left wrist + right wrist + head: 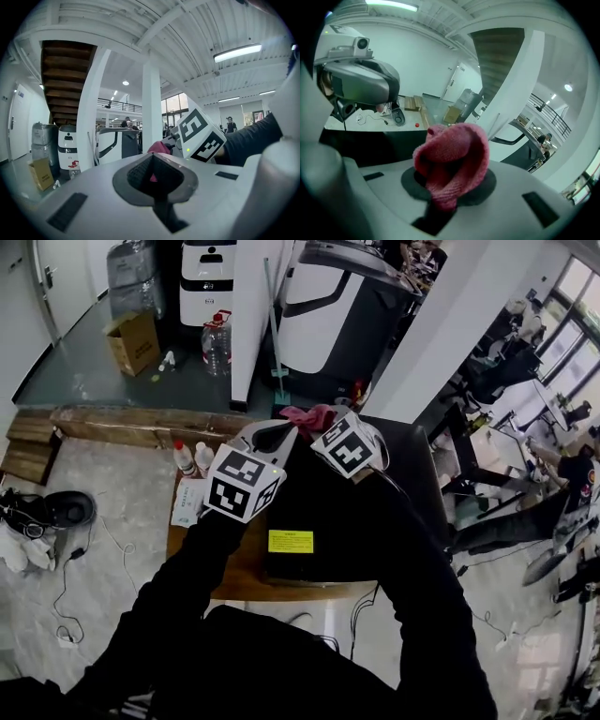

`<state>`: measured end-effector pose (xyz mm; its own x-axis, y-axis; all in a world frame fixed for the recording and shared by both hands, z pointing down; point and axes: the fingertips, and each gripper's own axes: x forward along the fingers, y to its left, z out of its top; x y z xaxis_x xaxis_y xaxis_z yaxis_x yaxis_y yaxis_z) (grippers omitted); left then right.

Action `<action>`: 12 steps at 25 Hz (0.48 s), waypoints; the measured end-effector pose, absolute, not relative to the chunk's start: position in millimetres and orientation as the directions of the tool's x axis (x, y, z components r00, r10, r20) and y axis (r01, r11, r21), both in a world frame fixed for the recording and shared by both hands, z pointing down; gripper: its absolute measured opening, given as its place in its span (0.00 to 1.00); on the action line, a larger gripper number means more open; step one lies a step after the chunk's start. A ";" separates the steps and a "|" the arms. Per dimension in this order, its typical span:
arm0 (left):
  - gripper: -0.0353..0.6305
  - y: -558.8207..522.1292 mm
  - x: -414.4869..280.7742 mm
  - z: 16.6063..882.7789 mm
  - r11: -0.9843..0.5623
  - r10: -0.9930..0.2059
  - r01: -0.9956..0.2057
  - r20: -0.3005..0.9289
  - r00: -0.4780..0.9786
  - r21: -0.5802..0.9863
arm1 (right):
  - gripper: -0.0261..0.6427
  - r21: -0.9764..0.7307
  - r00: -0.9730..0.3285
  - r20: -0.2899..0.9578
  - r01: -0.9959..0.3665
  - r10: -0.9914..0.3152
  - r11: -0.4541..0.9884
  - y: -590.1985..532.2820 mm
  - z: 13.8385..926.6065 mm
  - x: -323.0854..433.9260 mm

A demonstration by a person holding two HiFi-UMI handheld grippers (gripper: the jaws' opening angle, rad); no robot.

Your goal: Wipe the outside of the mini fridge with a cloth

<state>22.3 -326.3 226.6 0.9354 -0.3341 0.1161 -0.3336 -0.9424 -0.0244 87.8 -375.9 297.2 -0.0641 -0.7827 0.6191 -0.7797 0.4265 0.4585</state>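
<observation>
The head view looks steeply down from above onto the mini fridge (412, 465), with the left gripper (272, 437) and right gripper (330, 427) close below. Each gripper view sits low behind its own jaws, facing the far room. Both gripper views share the cloth (452, 159), near in the right one and farther in the left.

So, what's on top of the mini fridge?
A yellow label sits on the black mini fridge; the right gripper holds a pink cloth at its far edge. Sleeves cover much of the rest.
</observation>
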 end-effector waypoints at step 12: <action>0.06 -253.8 104.4 205.5 -0.952 -0.307 -0.305 0.123 0.944 -0.032 | 0.15 0.468 0.002 0.636 -0.796 -0.772 0.384 -313.1 293.9 206.3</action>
<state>104.4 -253.8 205.5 0.9437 -0.3070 0.1232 -0.3054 -0.9517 -0.0319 206.3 -313.1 293.9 0.0016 -0.7720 0.6357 -0.7958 0.3839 0.4682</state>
